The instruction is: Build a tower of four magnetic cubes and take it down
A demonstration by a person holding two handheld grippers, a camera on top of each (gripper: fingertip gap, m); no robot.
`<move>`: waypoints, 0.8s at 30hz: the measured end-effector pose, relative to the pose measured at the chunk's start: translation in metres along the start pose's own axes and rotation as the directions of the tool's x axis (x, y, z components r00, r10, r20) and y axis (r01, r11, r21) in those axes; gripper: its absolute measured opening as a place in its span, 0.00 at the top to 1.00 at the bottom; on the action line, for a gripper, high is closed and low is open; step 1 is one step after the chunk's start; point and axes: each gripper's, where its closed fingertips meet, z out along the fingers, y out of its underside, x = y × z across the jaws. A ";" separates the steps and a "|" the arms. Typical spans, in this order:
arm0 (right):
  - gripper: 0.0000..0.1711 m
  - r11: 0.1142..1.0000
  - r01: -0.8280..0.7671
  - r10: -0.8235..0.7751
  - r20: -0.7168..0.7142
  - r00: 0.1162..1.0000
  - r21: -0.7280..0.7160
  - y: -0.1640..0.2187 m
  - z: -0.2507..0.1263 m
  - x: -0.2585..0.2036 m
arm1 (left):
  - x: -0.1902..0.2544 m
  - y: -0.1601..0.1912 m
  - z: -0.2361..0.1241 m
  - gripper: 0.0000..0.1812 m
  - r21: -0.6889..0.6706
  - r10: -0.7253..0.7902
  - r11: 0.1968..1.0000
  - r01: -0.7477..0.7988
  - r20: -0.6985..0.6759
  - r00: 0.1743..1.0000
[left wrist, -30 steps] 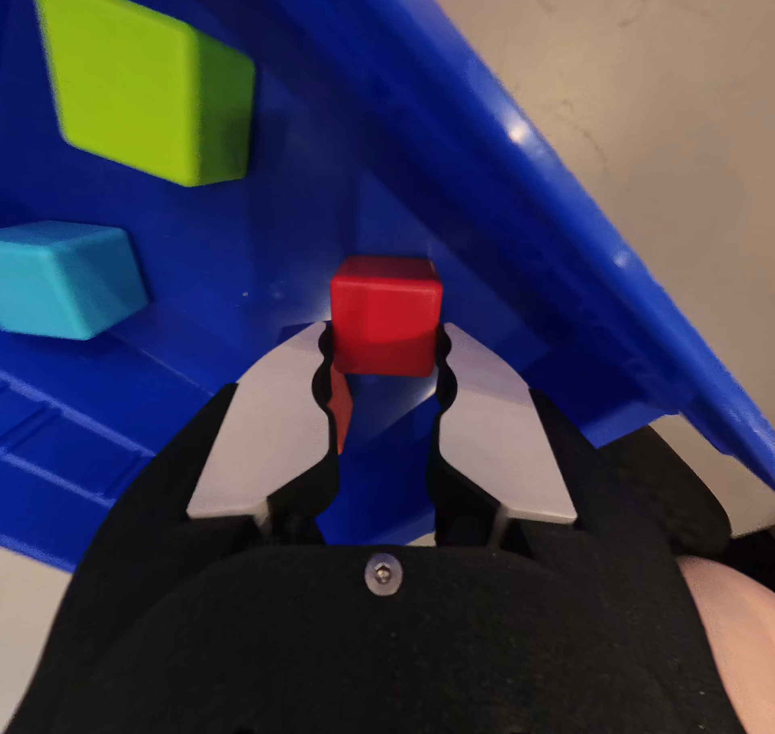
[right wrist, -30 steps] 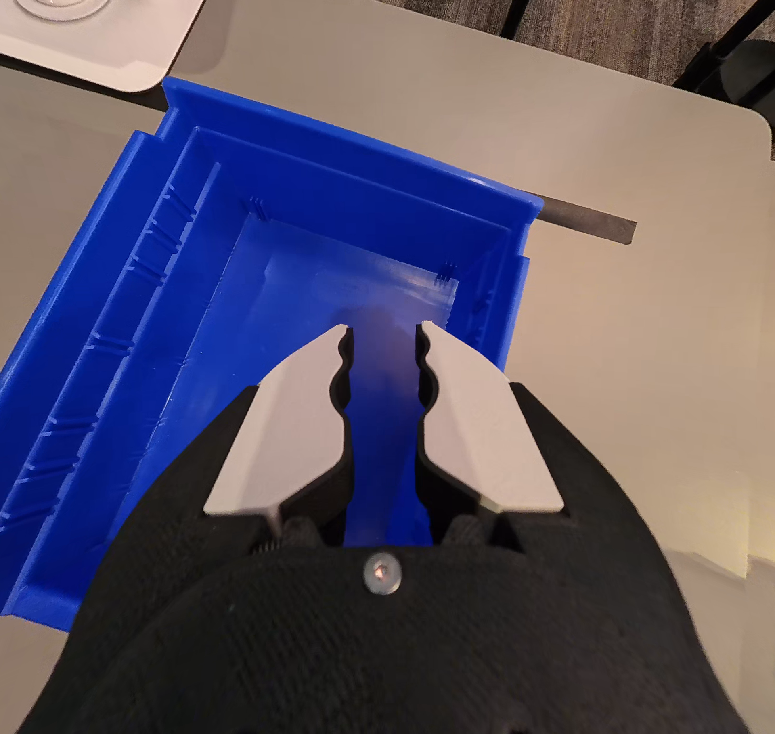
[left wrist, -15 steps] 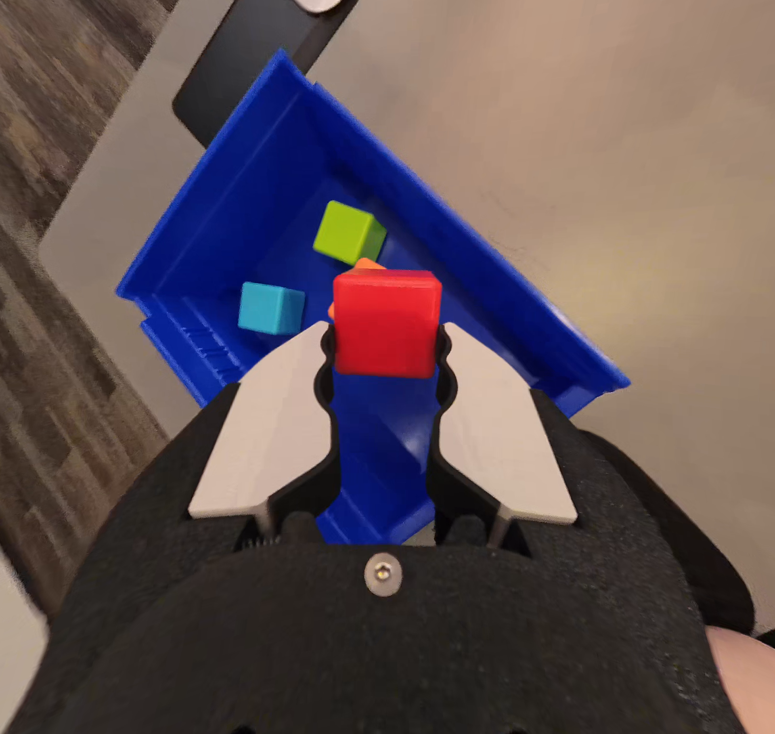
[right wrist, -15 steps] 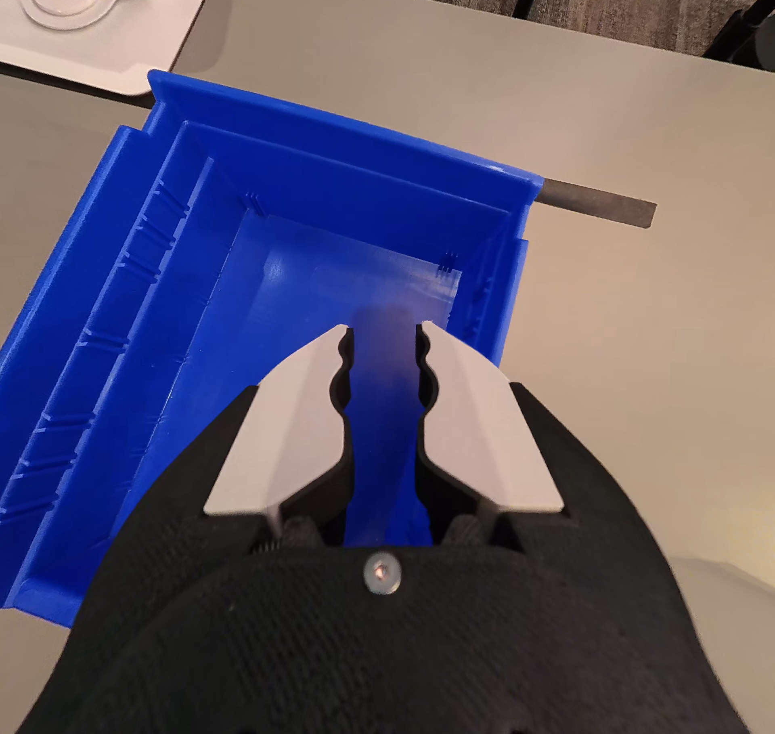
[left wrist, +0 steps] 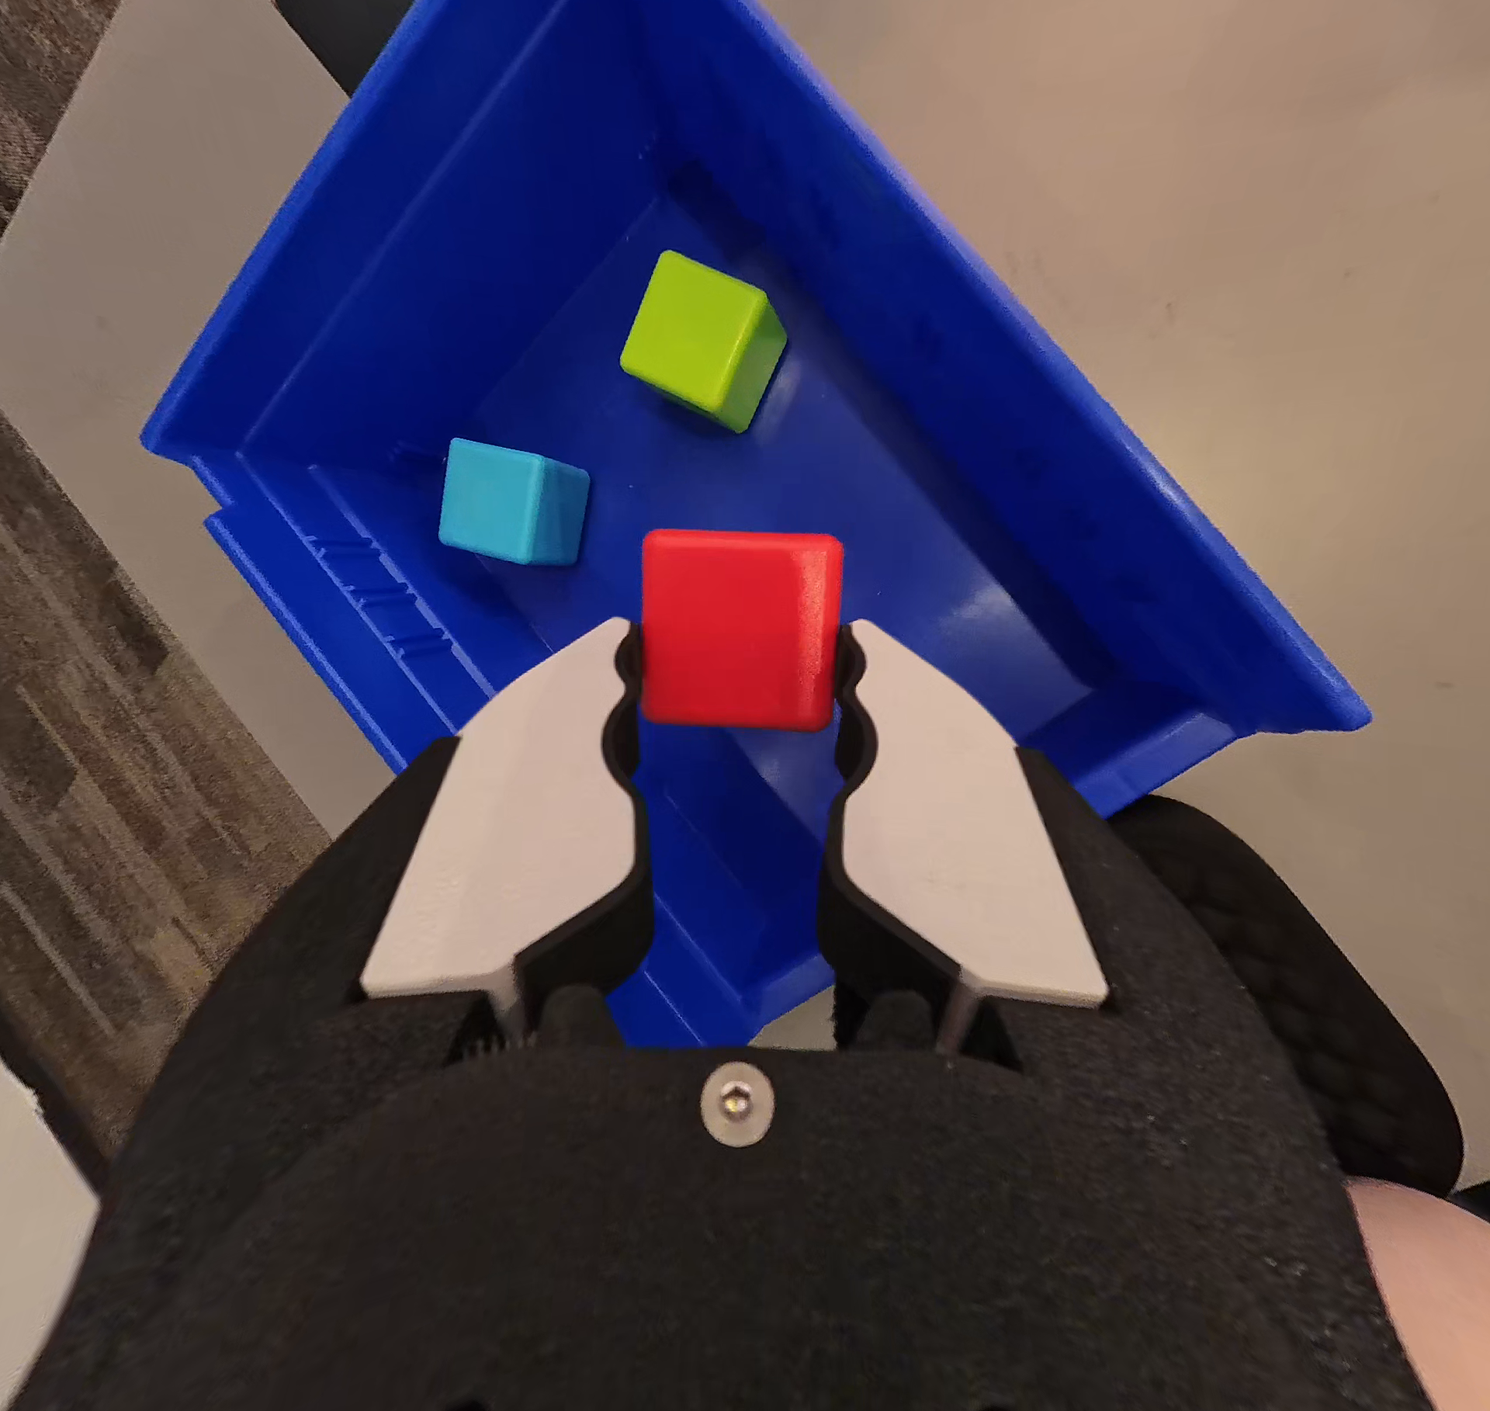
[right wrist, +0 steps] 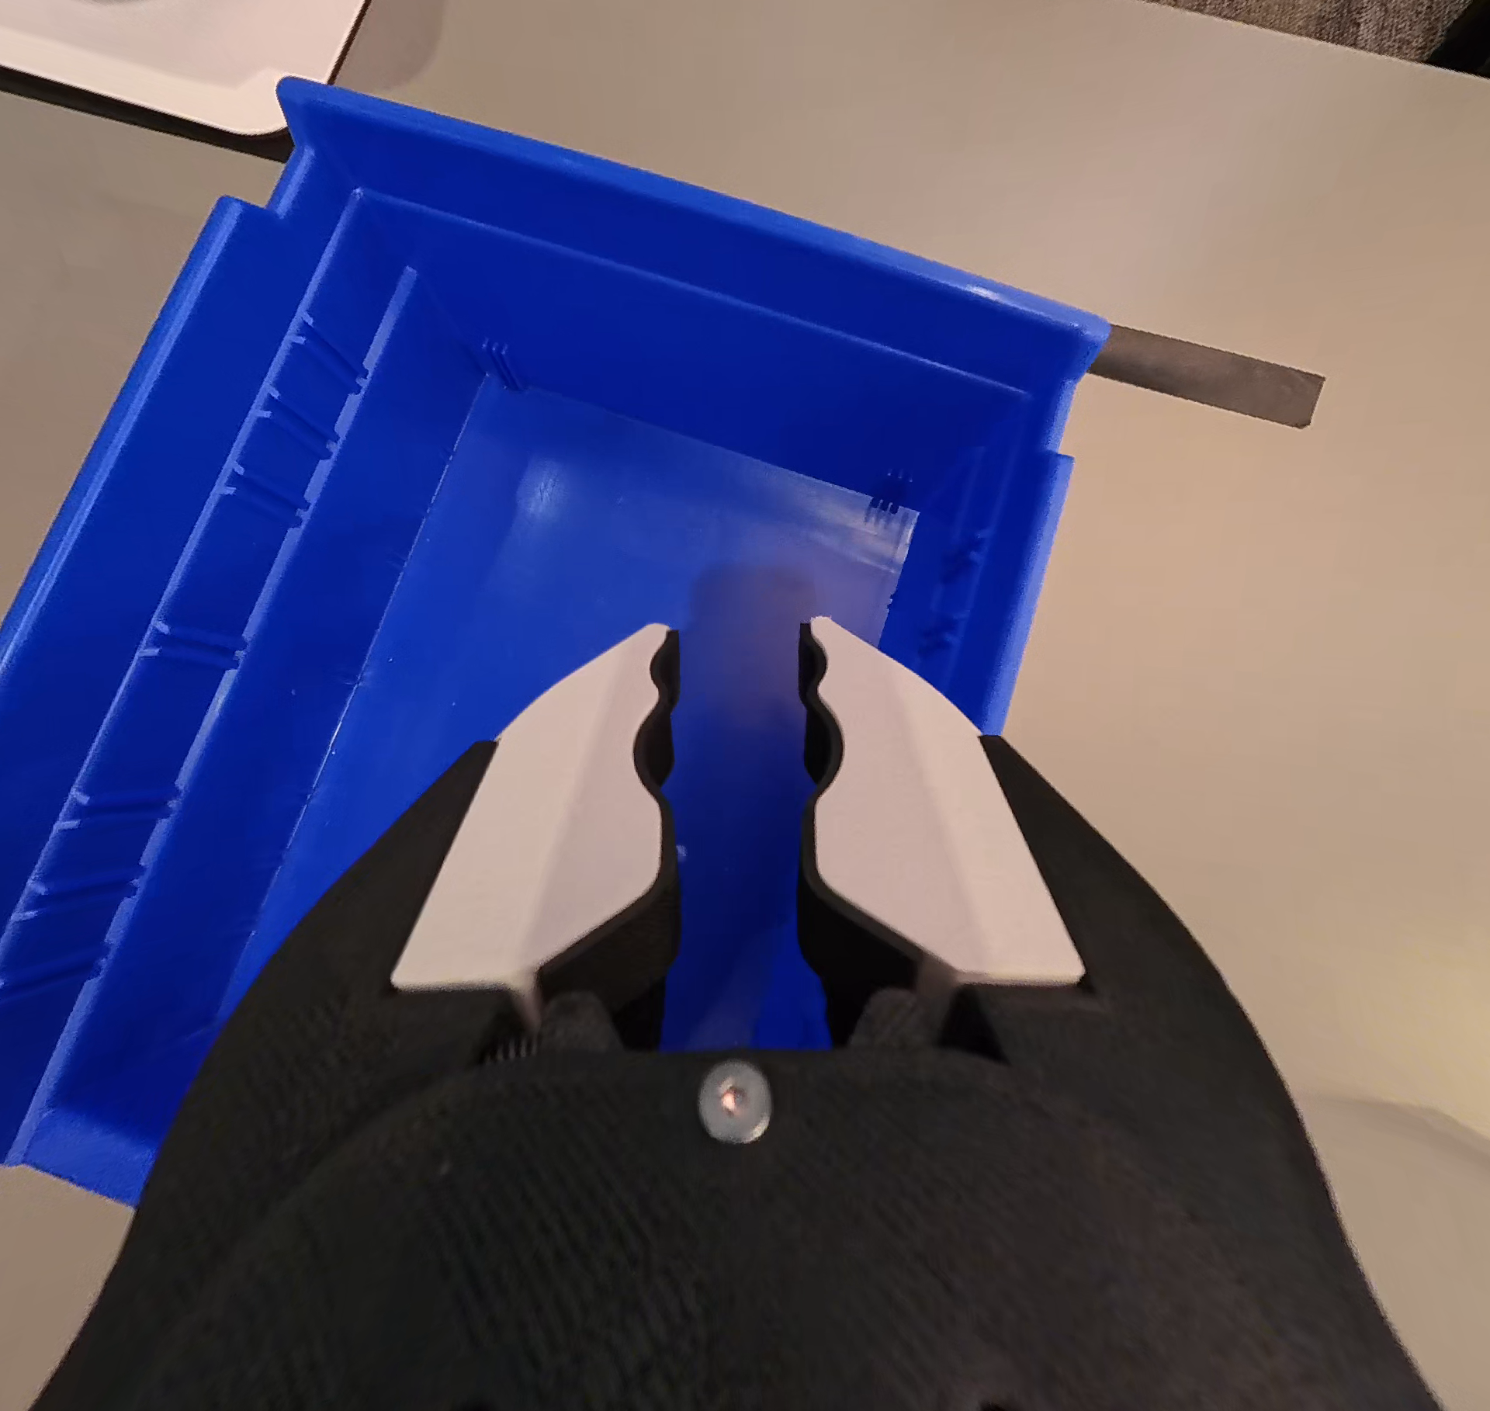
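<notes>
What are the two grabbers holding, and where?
The left hand-held gripper pinches the red cube by two opposite side faces. The right hand-held gripper holds nothing.

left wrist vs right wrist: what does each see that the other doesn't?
Left wrist only: left tool shut on the red cube, above a blue bin holding a green cube and a cyan cube.
Right wrist only: right tool open, holding nothing, over a blue bin with no cubes; a white tray beyond it.
Both: beige table.
</notes>
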 end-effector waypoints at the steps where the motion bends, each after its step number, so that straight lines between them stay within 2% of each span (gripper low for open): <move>1: 0.82 1.000 0.003 -0.003 -0.001 1.000 -0.004 0.000 0.001 0.000 | 0.000 0.000 0.000 0.75 0.005 0.000 1.000 0.000 -0.005 1.000; 12: 0.82 0.999 0.012 -0.012 -0.001 1.000 -0.031 0.003 0.008 -0.004 | -0.007 0.002 -0.002 0.75 0.031 -0.024 0.999 0.024 -0.001 1.000; 24: 0.82 0.999 -0.003 0.004 0.010 1.000 -0.044 0.009 0.012 -0.001 | -0.010 0.006 0.002 0.75 0.001 -0.022 1.000 0.022 0.012 1.000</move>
